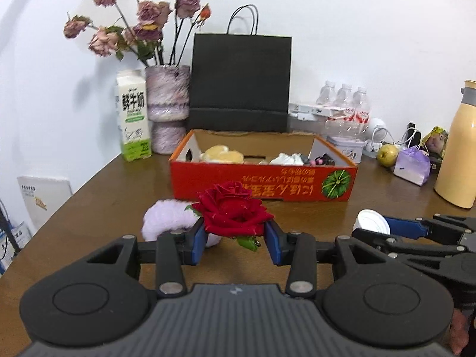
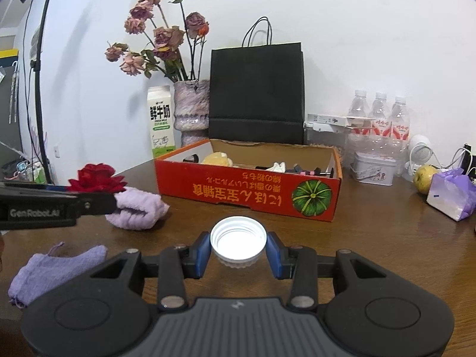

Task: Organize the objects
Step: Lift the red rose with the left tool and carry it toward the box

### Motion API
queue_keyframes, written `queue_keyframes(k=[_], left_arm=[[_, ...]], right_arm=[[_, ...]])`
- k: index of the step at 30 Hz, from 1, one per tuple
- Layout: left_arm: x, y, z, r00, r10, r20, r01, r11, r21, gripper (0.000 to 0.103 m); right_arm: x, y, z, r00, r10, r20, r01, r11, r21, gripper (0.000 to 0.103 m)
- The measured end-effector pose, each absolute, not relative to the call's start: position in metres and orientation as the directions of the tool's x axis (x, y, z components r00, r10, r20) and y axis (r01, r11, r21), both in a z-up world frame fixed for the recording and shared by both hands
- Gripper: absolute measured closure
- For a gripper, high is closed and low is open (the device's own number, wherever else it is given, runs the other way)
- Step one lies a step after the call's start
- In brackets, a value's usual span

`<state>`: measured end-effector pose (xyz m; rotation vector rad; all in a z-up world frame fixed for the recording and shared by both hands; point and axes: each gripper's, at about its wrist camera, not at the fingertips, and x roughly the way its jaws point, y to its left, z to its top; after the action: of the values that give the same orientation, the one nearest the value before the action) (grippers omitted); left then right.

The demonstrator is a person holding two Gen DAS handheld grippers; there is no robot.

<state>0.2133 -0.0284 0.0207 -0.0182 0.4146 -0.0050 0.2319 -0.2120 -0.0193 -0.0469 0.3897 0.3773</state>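
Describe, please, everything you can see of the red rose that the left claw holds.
The red rose is a single open bloom with deep red, velvety petals, likely artificial. A few green leaves show beneath it and at its left side. The left claw is shut on it, its blue pads pressing the bloom's lower sides. The bloom faces upward, held above the brown table, in front of the orange box. A lilac fluffy cloth lies just behind it.

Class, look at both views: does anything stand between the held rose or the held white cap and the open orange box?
Nothing visible does. Bare table lies between the rose, the white cap and the orange box, whose top is open.
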Motion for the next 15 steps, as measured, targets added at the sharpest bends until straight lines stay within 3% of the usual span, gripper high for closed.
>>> queue_keyframes(k=[15], left_arm=[[0.263,-0.038,0.044,0.932,0.021,-0.362,-0.034,0.999,-0.029,0.061]], right_arm=[[0.271,-0.214,0.017,0.883,0.317,-0.347,-0.329,0.944,0.026,0.064]])
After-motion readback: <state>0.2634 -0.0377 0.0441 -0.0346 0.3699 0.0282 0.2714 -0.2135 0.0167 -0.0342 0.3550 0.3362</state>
